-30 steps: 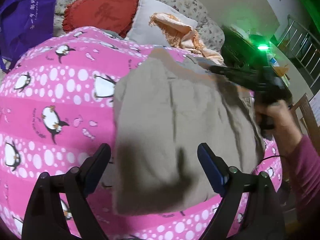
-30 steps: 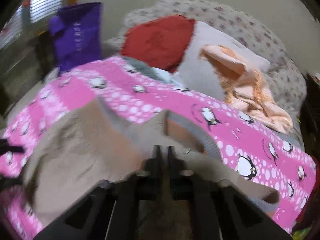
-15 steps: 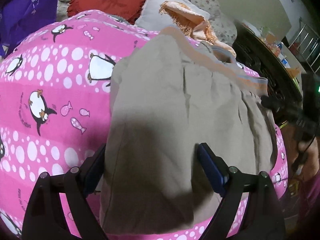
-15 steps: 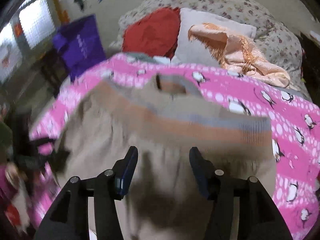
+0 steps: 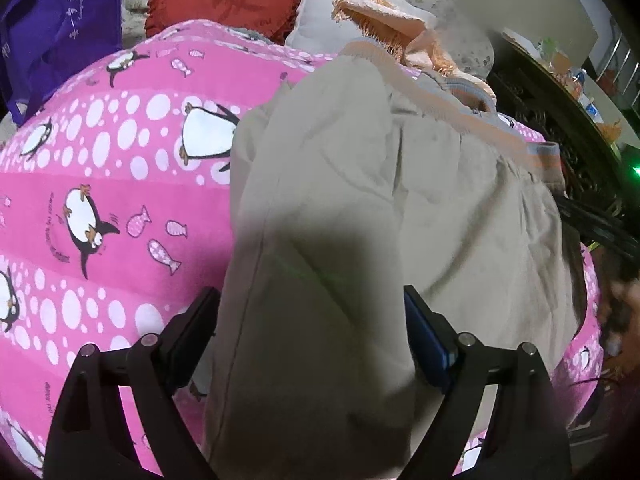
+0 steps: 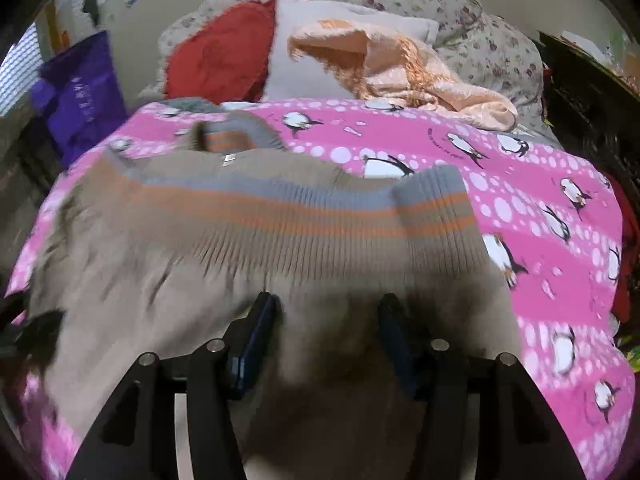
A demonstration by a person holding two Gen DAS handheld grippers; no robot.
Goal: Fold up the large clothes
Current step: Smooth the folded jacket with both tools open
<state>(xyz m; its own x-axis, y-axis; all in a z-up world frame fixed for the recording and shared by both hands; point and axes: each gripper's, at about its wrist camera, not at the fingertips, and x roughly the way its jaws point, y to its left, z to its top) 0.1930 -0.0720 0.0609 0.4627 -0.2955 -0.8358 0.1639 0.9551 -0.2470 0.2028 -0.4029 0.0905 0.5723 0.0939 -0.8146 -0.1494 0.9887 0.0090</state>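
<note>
While motion blur smears the right wrist view, the beige sweater [image 6: 224,264] lies folded on the pink penguin blanket [image 6: 540,248], its near edge cut off below both cameras. Right gripper [image 6: 326,332] hovers over it, jaws opening, nothing pinched; a second ago they were clamped shut. Left gripper [image 5: 310,332] hangs wide open, empty, above the sweater's edge, opening unchanged.
</note>
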